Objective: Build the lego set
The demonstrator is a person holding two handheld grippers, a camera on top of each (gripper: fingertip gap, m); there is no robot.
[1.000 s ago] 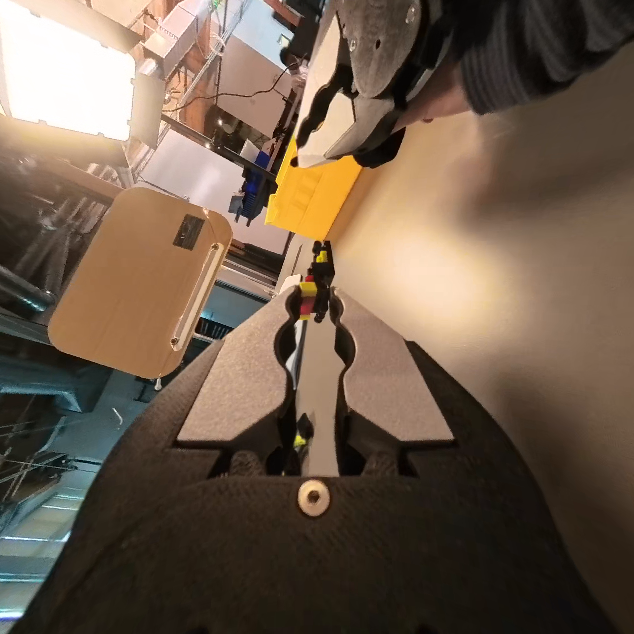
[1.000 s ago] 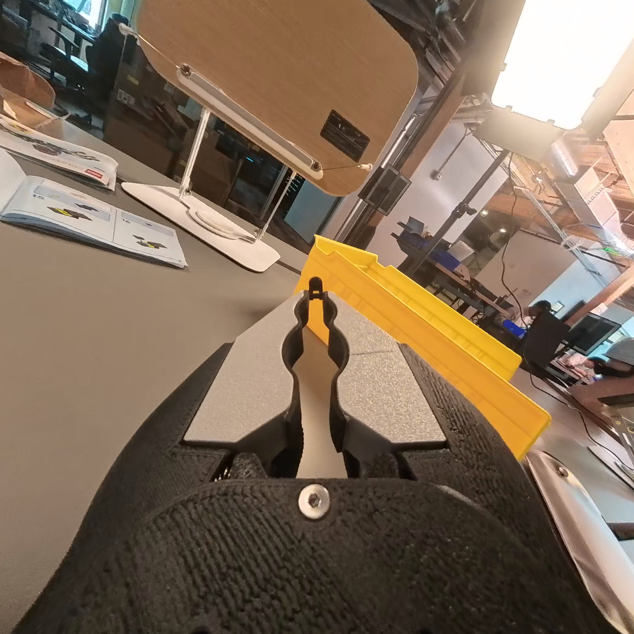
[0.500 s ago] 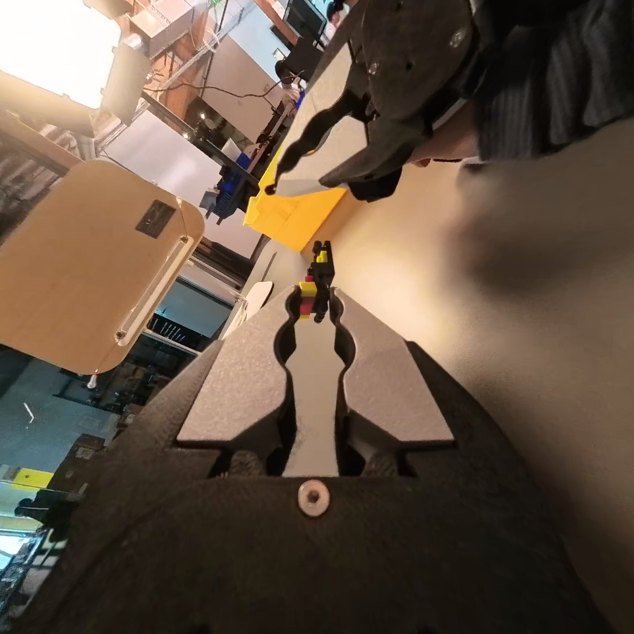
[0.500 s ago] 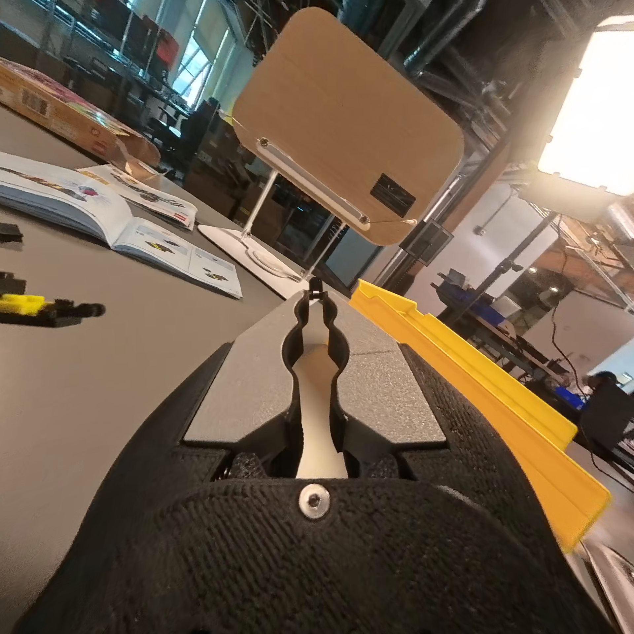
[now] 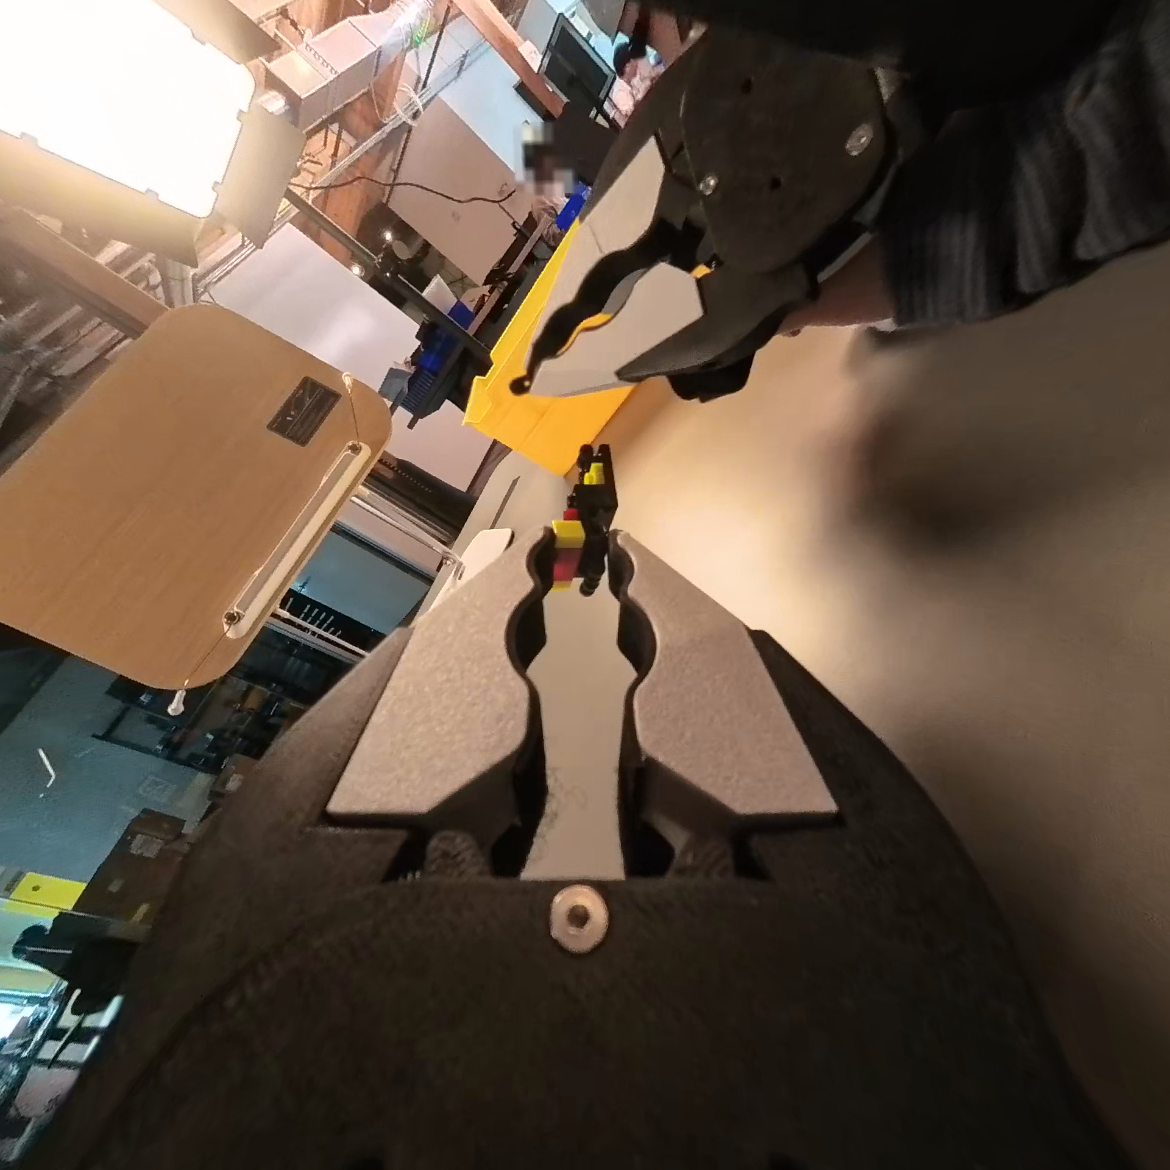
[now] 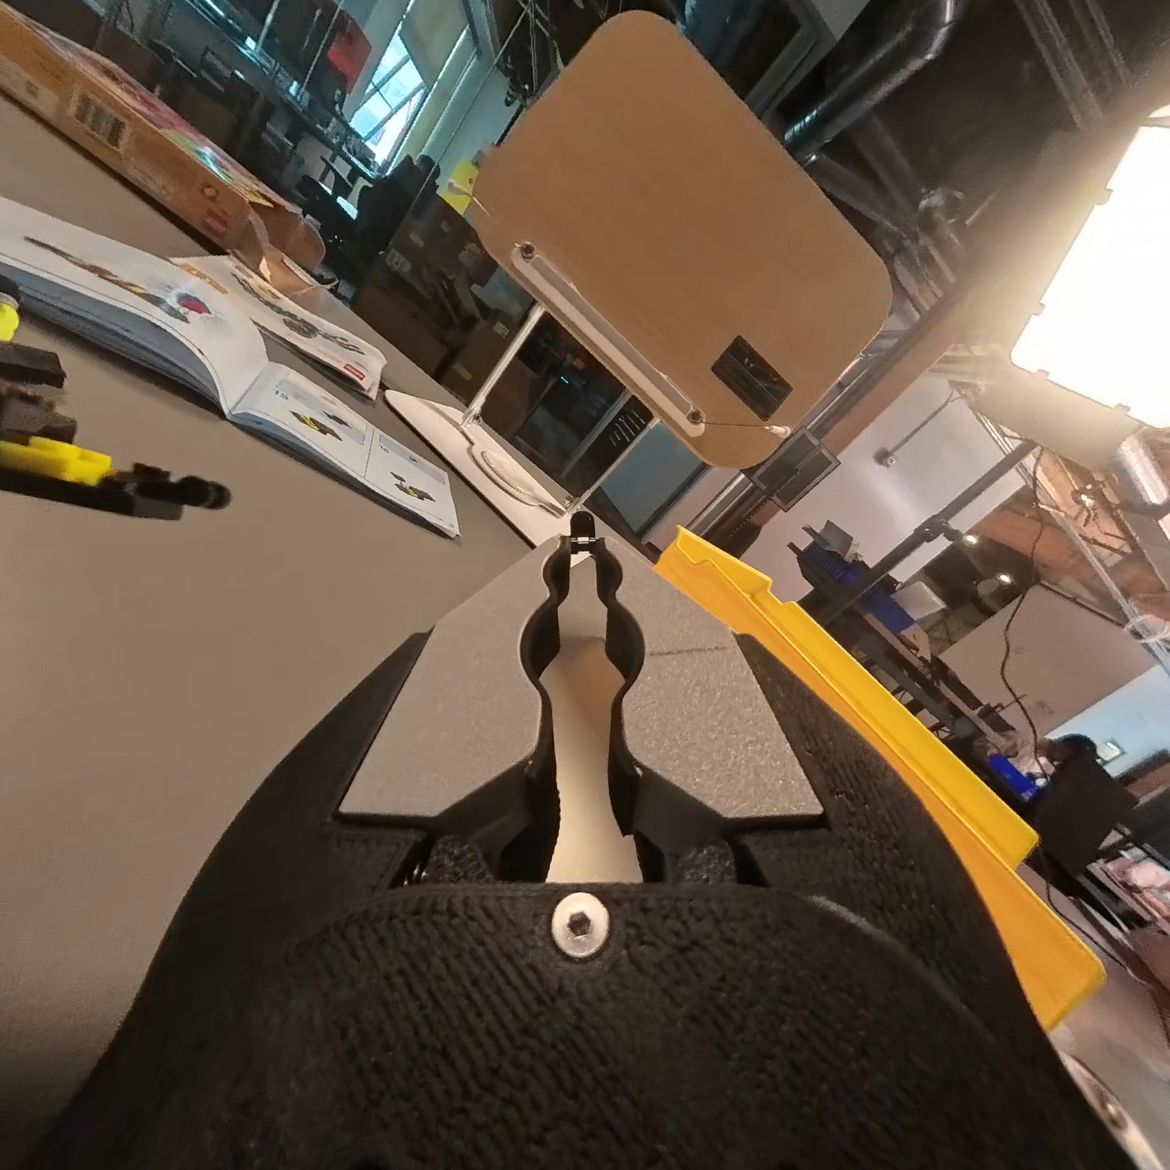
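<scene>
While we hold the left gripper [image 5: 579, 549] rolled onto its side, its two grey fingers are clamped on a small black, yellow and red lego assembly [image 5: 585, 525]. That assembly projects forward past the fingertips, close to the beige surface [image 5: 791, 506].

We hold the right gripper [image 6: 581, 546] low over the same surface [image 6: 190, 633], with its fingers pinched on a tiny black lego piece [image 6: 581, 528] whose rounded end stands just above the tips. In the left wrist view the right gripper [image 5: 528, 380] appears in the far part of the scene, in front of the yellow plastic bin [image 5: 544, 411], with a dark ribbed sleeve [image 5: 1013, 190] behind it.

From the right wrist view, the left gripper's assembly [image 6: 95, 481] shows at the left edge as a black bar topped by a yellow brick. An open instruction booklet [image 6: 253, 380] lies flat farther off on the left, and a cardboard box [image 6: 126, 145] lies beyond it. A wood-grain board on a white stand [image 6: 684, 253] rises at the far centre. The yellow plastic bin [image 6: 886, 728] runs along the right side, just beside the right gripper.
</scene>
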